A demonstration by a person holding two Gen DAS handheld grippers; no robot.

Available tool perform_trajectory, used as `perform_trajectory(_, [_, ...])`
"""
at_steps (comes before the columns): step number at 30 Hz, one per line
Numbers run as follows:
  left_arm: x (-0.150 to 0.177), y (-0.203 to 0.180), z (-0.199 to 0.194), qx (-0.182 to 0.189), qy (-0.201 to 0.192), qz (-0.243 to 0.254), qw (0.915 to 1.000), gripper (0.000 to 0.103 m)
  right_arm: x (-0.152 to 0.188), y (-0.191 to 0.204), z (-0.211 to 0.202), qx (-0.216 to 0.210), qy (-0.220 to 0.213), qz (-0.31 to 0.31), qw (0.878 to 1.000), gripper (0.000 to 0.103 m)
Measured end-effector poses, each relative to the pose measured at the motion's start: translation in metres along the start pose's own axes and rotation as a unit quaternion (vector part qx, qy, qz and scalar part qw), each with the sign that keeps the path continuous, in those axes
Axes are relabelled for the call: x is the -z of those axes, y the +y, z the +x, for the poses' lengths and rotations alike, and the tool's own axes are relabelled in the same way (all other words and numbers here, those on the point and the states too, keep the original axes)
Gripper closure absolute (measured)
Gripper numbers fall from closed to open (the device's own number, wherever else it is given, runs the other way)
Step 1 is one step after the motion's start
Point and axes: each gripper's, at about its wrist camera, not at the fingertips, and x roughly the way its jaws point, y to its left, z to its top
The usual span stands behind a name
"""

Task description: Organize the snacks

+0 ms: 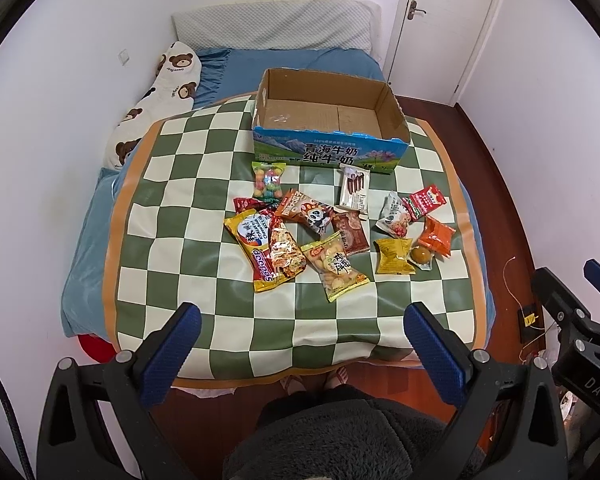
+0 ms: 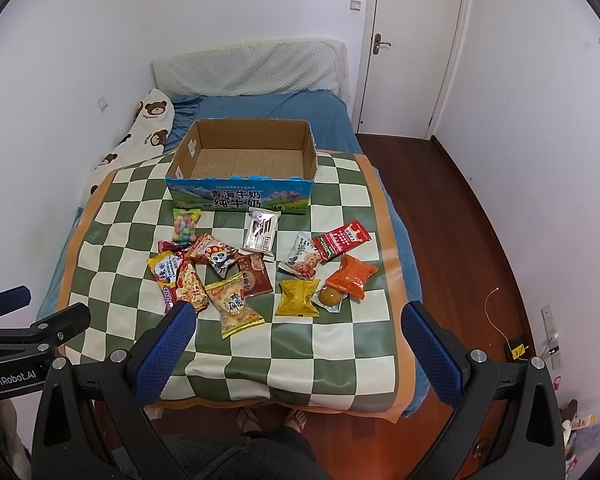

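Note:
Several snack packets lie scattered on a green-and-white checked mat [image 1: 204,248] [image 2: 332,344] on a bed: a yellow chip bag [image 1: 256,252], a candy bag [image 1: 268,178] [image 2: 186,224], a white wafer packet [image 1: 354,190] [image 2: 262,232], an orange packet [image 1: 436,236] [image 2: 352,276]. An empty open cardboard box [image 1: 328,148] [image 2: 240,196] stands behind them. My left gripper [image 1: 300,340] is open and empty above the mat's near edge. My right gripper [image 2: 296,340] is open and empty, also near the front edge.
A bear-print pillow [image 1: 156,100] [image 2: 140,132] lies along the left wall. A white door [image 1: 448,20] [image 2: 412,40] stands at the back right. Wooden floor [image 2: 460,220] runs right of the bed. The person's feet [image 2: 272,420] are at the bed's foot.

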Motion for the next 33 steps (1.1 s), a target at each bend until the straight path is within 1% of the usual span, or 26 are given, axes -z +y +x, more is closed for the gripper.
perform_trajectory(1, [0.0019,-0.0026,0.0089,-0.001,0.001,0.002,1.0000,0.000,0.0004,0.0001,0.0006,0.000,0.000,0.000,1.000,0.000])
perform_trajectory(33, [0.0054,-0.0050,0.0112,0.001,0.002,0.003,1.0000,0.000,0.0044,-0.0016,0.0005,-0.001,0.000,-0.002,1.000,0.000])
